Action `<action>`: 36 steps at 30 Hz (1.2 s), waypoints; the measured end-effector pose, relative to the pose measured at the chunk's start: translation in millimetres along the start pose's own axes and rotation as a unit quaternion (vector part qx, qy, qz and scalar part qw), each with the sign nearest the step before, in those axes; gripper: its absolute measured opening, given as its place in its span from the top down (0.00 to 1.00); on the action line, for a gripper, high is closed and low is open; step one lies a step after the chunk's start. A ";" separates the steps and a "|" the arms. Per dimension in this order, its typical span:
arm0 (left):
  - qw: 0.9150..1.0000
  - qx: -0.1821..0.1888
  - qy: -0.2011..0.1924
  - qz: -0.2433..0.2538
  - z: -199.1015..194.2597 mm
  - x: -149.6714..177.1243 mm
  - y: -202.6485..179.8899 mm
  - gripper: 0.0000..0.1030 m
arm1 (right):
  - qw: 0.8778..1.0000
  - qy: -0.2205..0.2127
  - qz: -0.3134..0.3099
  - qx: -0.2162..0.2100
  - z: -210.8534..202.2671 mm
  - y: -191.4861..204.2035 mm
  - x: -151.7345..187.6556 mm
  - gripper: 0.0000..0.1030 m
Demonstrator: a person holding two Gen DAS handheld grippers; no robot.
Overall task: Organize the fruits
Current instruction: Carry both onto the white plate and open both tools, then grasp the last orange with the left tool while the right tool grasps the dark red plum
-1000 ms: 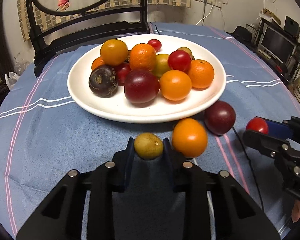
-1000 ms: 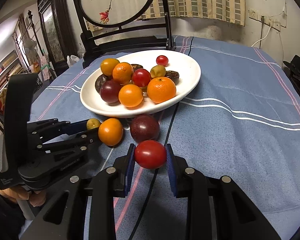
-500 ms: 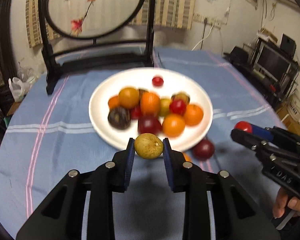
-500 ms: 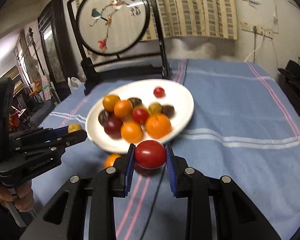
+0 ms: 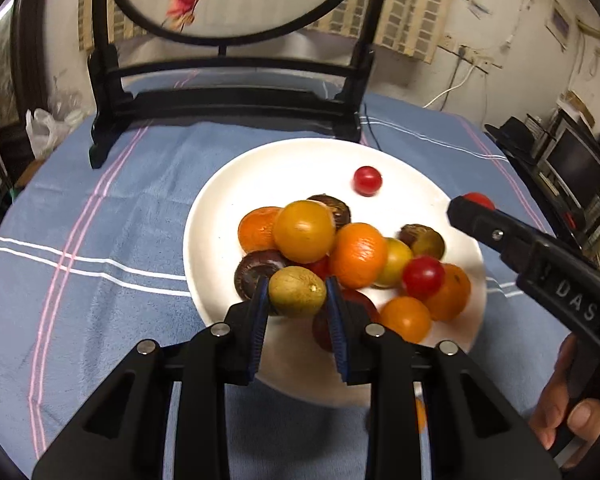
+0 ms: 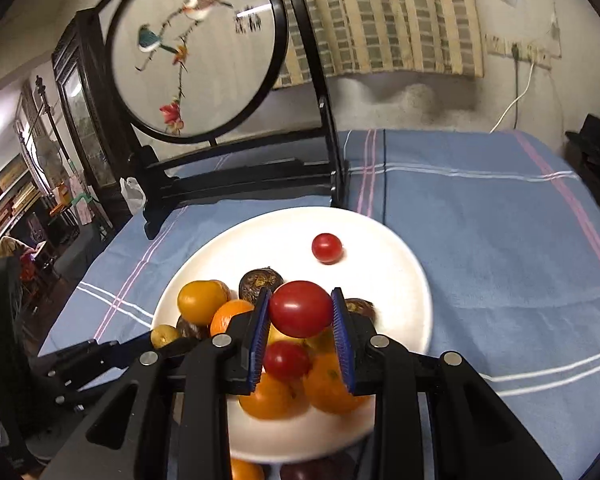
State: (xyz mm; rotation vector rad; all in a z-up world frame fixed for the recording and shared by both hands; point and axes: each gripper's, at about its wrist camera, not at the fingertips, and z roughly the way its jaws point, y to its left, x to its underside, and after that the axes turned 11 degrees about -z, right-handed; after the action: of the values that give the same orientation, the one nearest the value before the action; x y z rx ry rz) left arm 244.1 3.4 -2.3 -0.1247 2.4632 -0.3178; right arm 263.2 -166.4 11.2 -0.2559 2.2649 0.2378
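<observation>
A yellow-green fruit [image 5: 297, 291] is pinched in the left tool [image 5: 297, 300] above the near rim of the white plate [image 5: 220, 216]; a red tomato [image 6: 301, 309] is pinched in the right tool [image 6: 301, 316] over the plate's middle, nearer its bare far side.

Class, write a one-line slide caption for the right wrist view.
Right hand-held gripper holds a red tomato above a white plate of mixed fruit.

Dim, warm indoor light. Glare whitens the white plate [image 5: 228, 200]; fisheye bending curves the tabletop [image 6: 500, 240] edges, corners go black, and background detail is softly blurred.
</observation>
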 end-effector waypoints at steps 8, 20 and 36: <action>1.000 -0.008 -0.006 0.012 8.0 -4.5 -7.2 0.55 | 0.999 0.018 0.032 -0.006 27.3 -3.2 -3.8 0.50; 0.999 -0.027 -0.033 0.005 -24.2 3.7 -8.3 0.26 | 0.999 0.010 0.038 0.002 -11.1 -17.5 17.1 0.45; 0.999 -0.018 0.005 0.045 -43.8 83.6 -25.4 0.23 | 0.999 0.012 0.034 0.018 -73.6 -8.8 86.7 0.44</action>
State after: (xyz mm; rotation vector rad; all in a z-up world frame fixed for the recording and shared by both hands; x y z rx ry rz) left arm 151.5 -26.6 -11.7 -0.0267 2.4771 -0.2365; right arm 156.9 -202.7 -8.3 -0.1644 2.3027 0.2305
